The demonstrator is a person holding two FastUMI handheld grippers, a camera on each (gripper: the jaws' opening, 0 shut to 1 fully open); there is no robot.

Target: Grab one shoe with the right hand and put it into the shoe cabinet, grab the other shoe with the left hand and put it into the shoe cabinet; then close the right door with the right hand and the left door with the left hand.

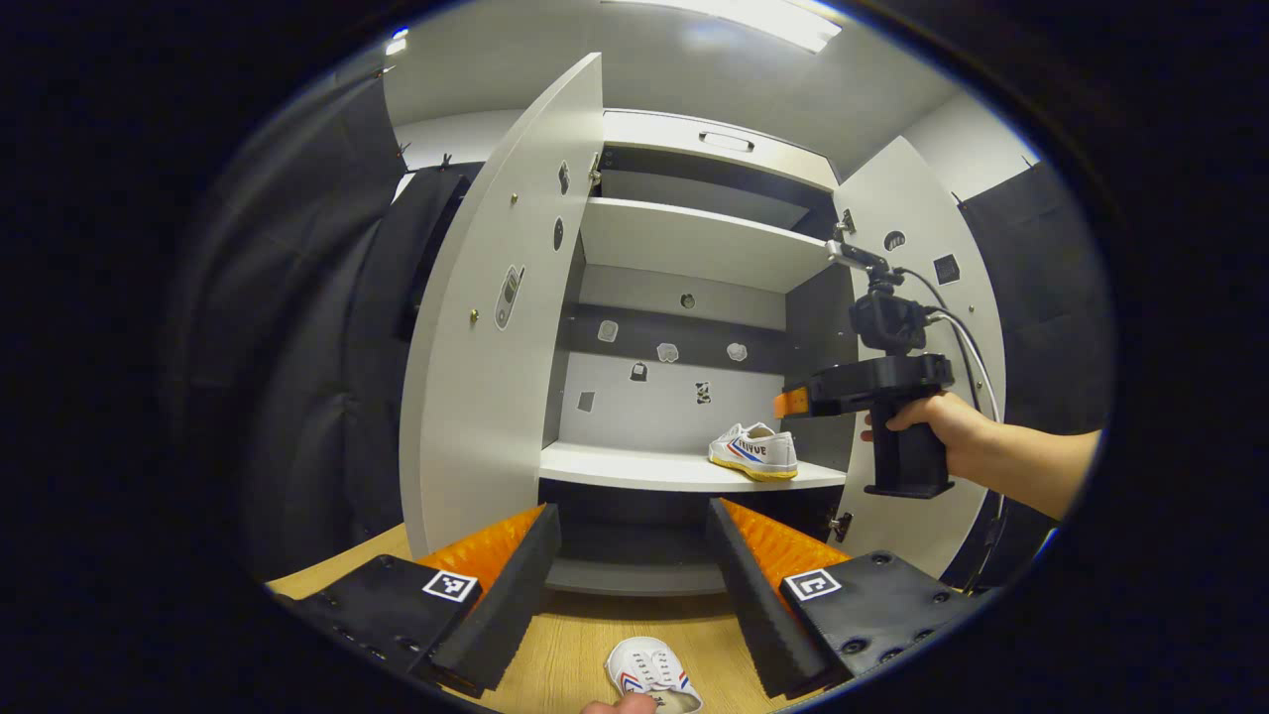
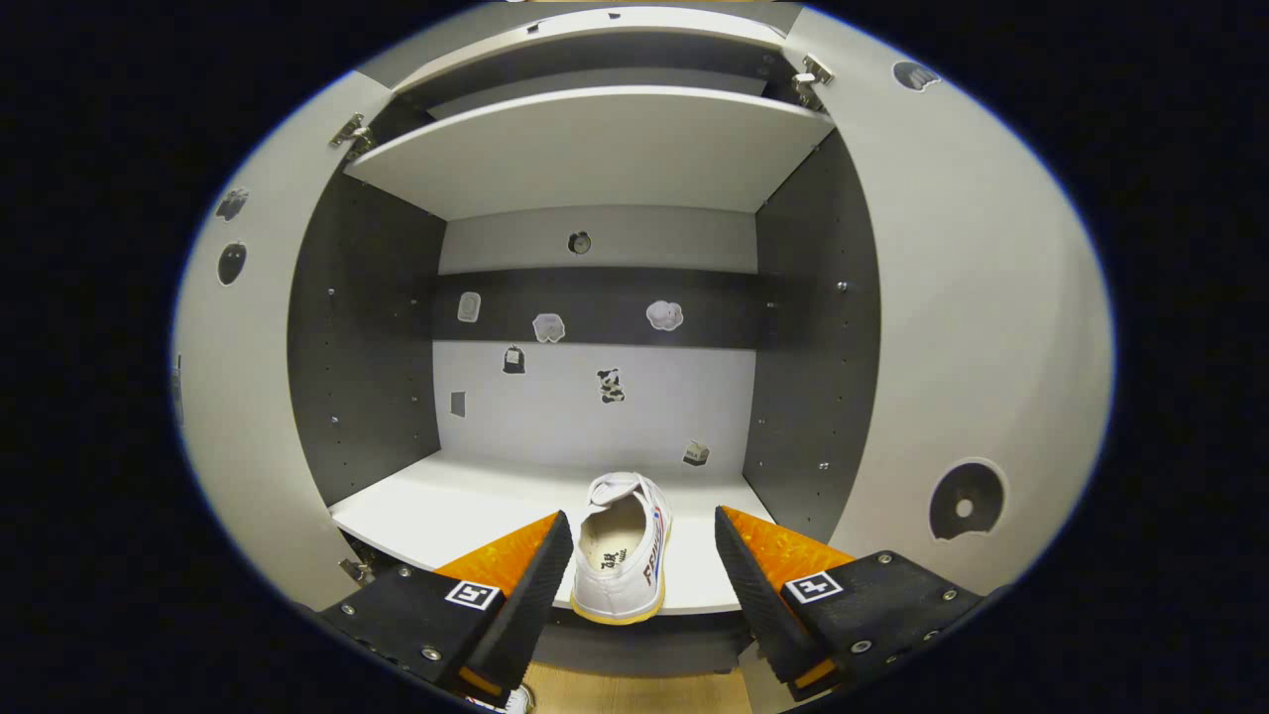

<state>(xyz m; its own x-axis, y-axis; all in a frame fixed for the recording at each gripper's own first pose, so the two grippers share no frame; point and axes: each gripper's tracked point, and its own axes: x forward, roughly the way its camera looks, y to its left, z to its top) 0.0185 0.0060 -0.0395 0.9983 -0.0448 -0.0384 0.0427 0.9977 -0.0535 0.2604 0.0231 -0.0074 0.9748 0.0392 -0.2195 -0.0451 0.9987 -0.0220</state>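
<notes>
Shoe cabinet [image 1: 694, 248] stands with both doors swung wide: the left door [image 1: 496, 327] and the right door [image 1: 922, 248] frame its pale shelves and dark side walls. One white shoe [image 1: 753, 451] with blue and red stripes and a yellowish sole sits on the lower shelf [image 1: 634, 466], toward its right end and near the front edge. In the right gripper view the same shoe [image 2: 620, 550] lies heel toward the camera, its opening visible, between the fingers but apart from both — the right tongs [image 2: 634, 555] are spread wide and hold nothing. From the left gripper view the right tongs [image 1: 790, 402] show just right of and above the shoe, gripped by a hand [image 1: 932, 421] with a bare forearm, cables arching from the device on top; from this side their opening cannot be judged.

The other shoe [image 1: 654, 674], also white with blue and red marks, rests on the wooden surface [image 1: 585, 645] in front of the cabinet, at the bottom edge of the left gripper view. It lies low between the fingers of the left tongs [image 1: 634, 585], which stand wide and touch nothing — the shoe is well below their tips. A fingertip [image 1: 620, 705] shows at the very bottom edge, touching the shoe's near end.

Small stickers [image 2: 550, 327] dot the cabinet's back panel, and an upper shelf [image 2: 595, 149] spans the cabinet above.
</notes>
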